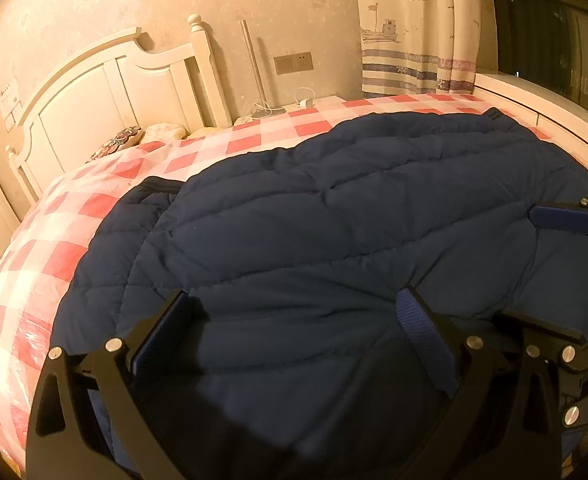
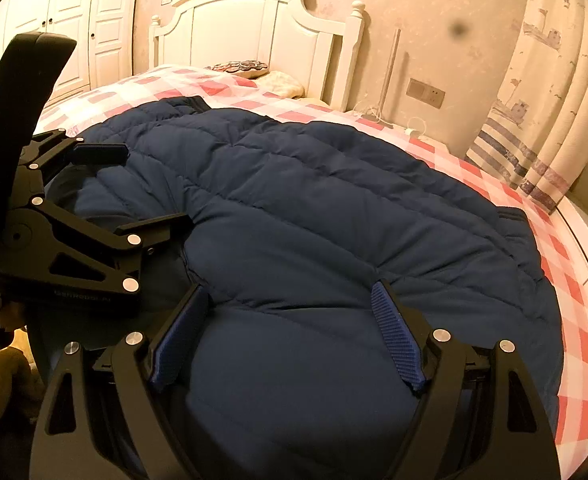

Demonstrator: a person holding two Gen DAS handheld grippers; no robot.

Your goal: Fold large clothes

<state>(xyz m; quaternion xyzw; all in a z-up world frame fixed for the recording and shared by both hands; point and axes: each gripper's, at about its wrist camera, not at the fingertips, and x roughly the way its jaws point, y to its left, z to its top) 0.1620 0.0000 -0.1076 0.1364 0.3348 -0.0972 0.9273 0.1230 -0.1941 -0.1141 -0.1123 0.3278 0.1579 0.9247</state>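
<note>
Navy quilted jacket (image 2: pixel 334 208) lies spread on the checked bed (image 2: pixel 566 292), its near edge bunched under both tools. The right tool (image 2: pixel 289 336) and left tool (image 1: pixel 294 332) stand released, pads astride puffy fabric. Closing now risks pinching only the top layer, so the fold drags crooked.

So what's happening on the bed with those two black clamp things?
A person is folding a navy puffer jacket spread on a checked bed. Each hand holds a tool. The left tool and the right tool sit side by side at the jacket's near edge, jaws wide, with padded fabric bulging between them.
</note>
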